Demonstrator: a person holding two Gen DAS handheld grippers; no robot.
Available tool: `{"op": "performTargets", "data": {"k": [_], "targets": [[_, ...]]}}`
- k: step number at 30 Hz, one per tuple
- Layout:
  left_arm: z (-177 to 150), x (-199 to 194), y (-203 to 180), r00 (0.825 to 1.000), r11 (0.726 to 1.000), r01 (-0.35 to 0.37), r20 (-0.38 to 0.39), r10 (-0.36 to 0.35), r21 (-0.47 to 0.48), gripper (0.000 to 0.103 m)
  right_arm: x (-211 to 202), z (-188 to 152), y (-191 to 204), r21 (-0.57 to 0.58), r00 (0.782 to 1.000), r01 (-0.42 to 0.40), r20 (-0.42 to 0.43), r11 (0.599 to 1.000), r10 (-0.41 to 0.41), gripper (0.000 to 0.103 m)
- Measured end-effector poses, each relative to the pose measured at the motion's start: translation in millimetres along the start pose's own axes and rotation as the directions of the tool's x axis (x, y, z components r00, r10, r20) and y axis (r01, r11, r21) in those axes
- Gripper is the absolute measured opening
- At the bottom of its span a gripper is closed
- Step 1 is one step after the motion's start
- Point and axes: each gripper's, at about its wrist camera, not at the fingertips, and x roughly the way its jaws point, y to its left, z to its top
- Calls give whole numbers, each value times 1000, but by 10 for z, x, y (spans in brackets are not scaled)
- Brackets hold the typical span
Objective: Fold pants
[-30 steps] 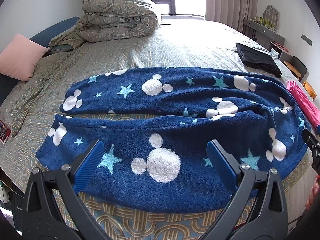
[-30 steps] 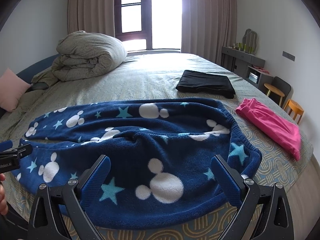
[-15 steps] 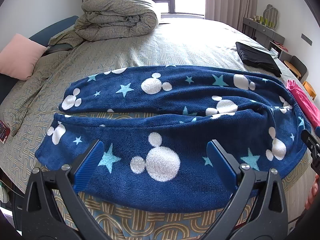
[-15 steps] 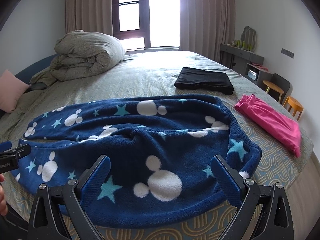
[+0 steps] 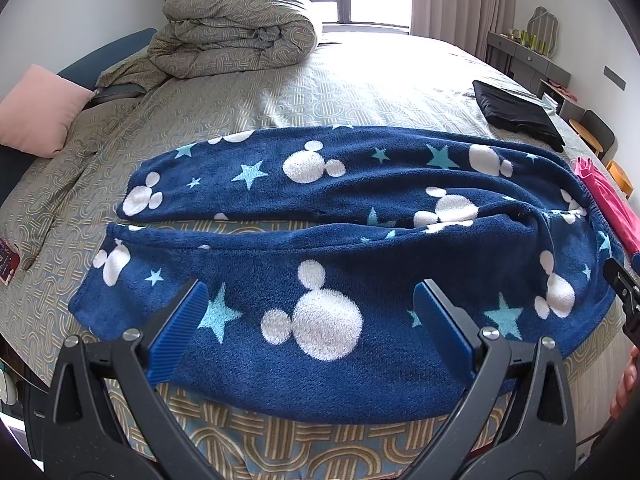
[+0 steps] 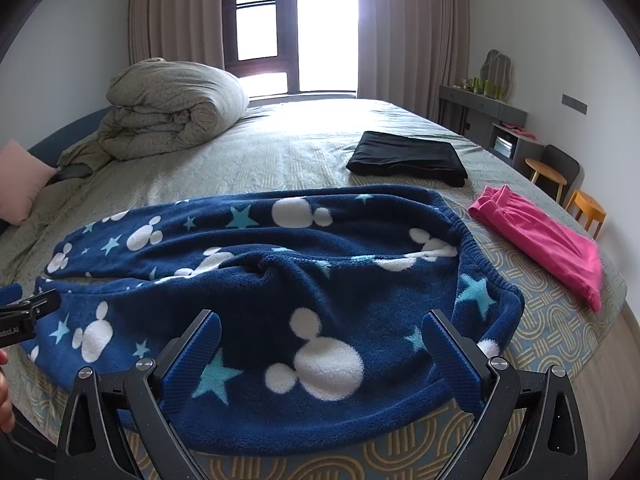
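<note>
Navy fleece pants [image 5: 340, 240] with white mouse heads and light-blue stars lie flat across the near side of the bed, legs side by side toward the left, elastic waistband at the right [image 6: 472, 248]. My left gripper [image 5: 308, 320] is open and empty, hovering above the near leg by the bed's front edge. My right gripper [image 6: 320, 348] is open and empty, above the seat part near the waistband. Each gripper's edge shows in the other's view.
A rolled grey duvet [image 5: 236, 28] sits at the far left of the bed [image 5: 360, 80]. Folded black clothes [image 6: 408, 156] and folded pink pants [image 6: 540, 240] lie to the right. A pink pillow [image 5: 36, 108] is at the left. A dresser [image 6: 488, 120] and stools stand along the right wall.
Both grippers have drawn back and lifted slightly from the pants, staying open. The pants have not moved.
</note>
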Motion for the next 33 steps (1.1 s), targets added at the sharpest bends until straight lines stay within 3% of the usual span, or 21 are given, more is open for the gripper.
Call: {"op": "performTargets", "data": {"k": [9,17,21,24,27,33], "targets": [[-171,104,251,999,999,-32,-36,31,-18,102,71,-116,-165,7,991,47,-128,999,-46,102],[-642,328,810,980,990,-106,-177,88,-97,102,140,-394,-685,104,965,156,-226,982,-129,102],[-793,365,1109,967,975,-150,-229,110,-166,102,168,-471,-967,236,967,118,-248,964,-57,102],[-833,359,1331,969,961,-155,-224,104,-228,102,230,-493,-1198,405,965,77,-261,911,35,101],[-815,355,1535,968,945,-168,-226,105,-279,102,217,-493,-1326,516,970,54,-230,855,78,96],[-864,351,1942,973,889,-138,-228,39,-437,99,294,-462,-1294,501,973,46,-217,864,74,86]]}}
